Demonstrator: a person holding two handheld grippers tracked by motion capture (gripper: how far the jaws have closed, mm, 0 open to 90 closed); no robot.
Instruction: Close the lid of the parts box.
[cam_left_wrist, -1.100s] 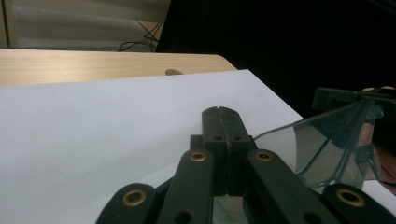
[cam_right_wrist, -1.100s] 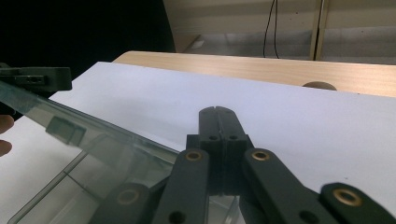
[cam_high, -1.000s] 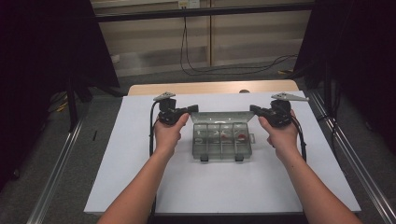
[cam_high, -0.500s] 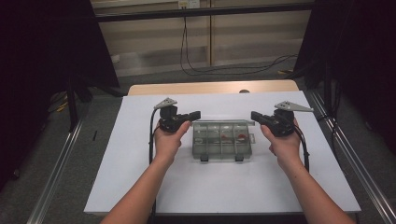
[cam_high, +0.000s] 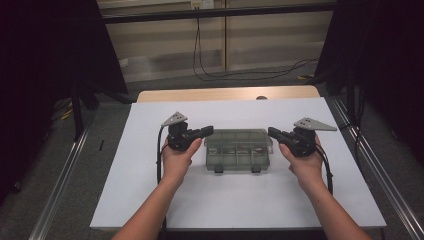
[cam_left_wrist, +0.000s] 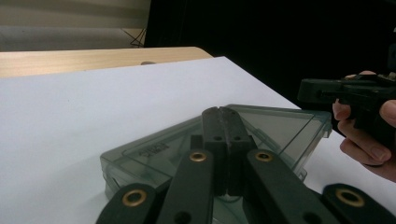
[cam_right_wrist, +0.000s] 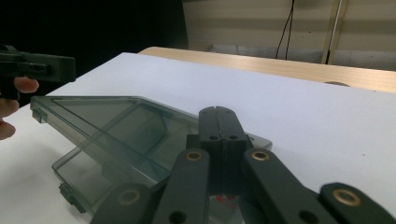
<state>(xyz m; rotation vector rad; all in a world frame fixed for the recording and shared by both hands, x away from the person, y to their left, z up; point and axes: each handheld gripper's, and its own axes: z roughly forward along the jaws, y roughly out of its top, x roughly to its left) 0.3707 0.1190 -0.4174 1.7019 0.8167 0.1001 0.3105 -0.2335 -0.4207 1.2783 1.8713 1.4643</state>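
Clear smoke-tinted plastic compartment box (cam_high: 237, 150) resting near the middle of the white surface (cam_high: 250, 200), a little toward the far edge, long side parallel to the near edge. Lid raised partway, hinged up off the tray, as seen in both tongs views (cam_right_wrist: 116, 121). Two dark latches on the near wall of the box. Dividers visible through the plastic; small reddish items inside some compartments, too small to identify. Left tongs (cam_high: 210, 131) held in the person's left hand (cam_high: 176, 157), just beside the left end of the box, tips pointing toward its far left corner; jaws pressed together, nothing between them, confirmed in the left tongs view (cam_left_wrist: 224, 116), where the tips sit over the lid. Right tongs (cam_high: 272, 132) held in the right hand (cam_high: 306, 165), just beside the right end of the box, tips pointing at its far right corner; jaws likewise pressed together and empty (cam_right_wrist: 218, 116). Contact between either tip and the lid not determinable. Grey three-cornered plate on top of each tongs body. Cable trailing from each toward the near edge. Bare wooden strip (cam_high: 225, 93) showing beyond the far edge of the white surface.
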